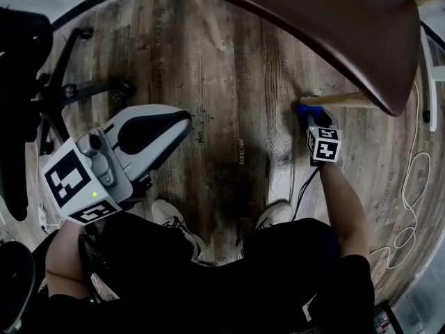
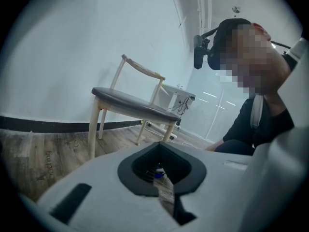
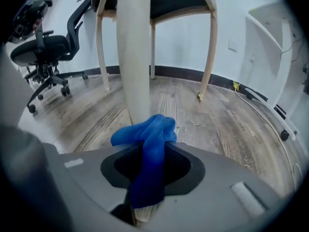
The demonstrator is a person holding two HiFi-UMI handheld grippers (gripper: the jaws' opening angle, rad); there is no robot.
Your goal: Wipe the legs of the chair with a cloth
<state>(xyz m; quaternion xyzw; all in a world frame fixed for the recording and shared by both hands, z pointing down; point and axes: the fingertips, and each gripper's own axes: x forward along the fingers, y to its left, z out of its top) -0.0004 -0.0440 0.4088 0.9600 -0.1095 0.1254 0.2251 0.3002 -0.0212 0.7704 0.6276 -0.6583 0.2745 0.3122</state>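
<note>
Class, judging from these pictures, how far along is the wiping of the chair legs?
Done: the right tongs grip the blue cloth. In hand: the cloth touches the nearest chair leg, low down. Left: probably the other three legs; no picture shows whether any is wiped. The left tongs idle, shut.

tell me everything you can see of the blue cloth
The blue cloth is a bright, knitted-looking rag, crumpled into a bunch. The right gripper is shut on it: a strip of cloth runs down between the jaws and the bunched end sticks out in front. That end lies against the pale wooden chair leg, low down near the floor. In the head view it shows only as a small blue patch at the gripper's tip, beside the leg.
</note>
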